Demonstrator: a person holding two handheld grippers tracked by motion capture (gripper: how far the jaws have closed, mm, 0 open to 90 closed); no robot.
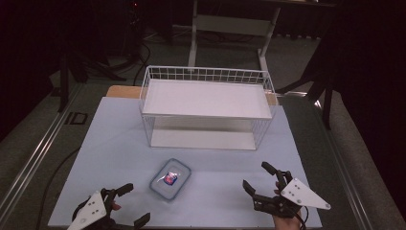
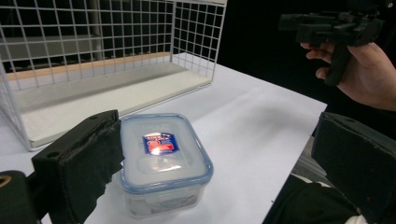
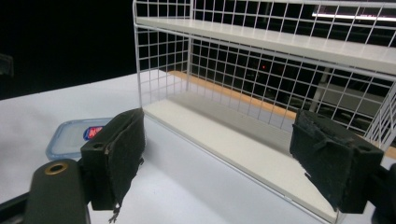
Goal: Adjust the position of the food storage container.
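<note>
A clear plastic container (image 1: 170,178) with a blue-rimmed lid and a red and blue label lies on the white tabletop, near the front. My left gripper (image 1: 137,203) stands open at the front left, a short way left of the container. In the left gripper view the container (image 2: 161,158) sits close ahead, beside the left jaw, and nothing is held by that gripper (image 2: 219,135). My right gripper (image 1: 256,176) is open at the front right, apart from the container. Its own view has the open gripper (image 3: 219,149) facing the wire rack, with the container (image 3: 77,135) off to the left.
A white wire rack (image 1: 206,105) with two shelf boards stands behind the container, open toward me. The table's front edge (image 1: 191,226) runs just below both hands. A table frame (image 1: 230,28) stands on the floor beyond. The right hand and its gripper (image 2: 327,28) appear at the upper right of the left gripper view.
</note>
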